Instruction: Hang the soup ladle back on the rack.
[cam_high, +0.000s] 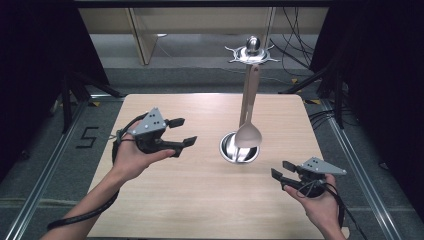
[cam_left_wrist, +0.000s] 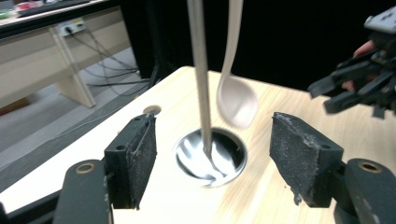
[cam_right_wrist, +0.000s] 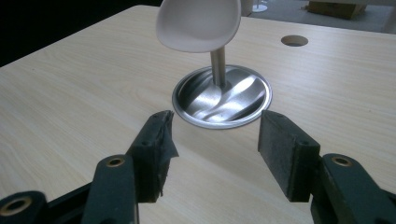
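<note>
White spoon (cam_high: 248, 134) hangs from steel stand (cam_high: 240, 150); both tongs gape, empty.

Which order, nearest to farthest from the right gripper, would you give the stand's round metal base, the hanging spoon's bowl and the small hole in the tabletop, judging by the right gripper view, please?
From the right gripper:
1. Round metal base, just ahead of the open jaws, flat on the table.
2. Spoon's bowl, hanging above the base's far side.
3. Small hole, farther back, toward the upper right.
</note>
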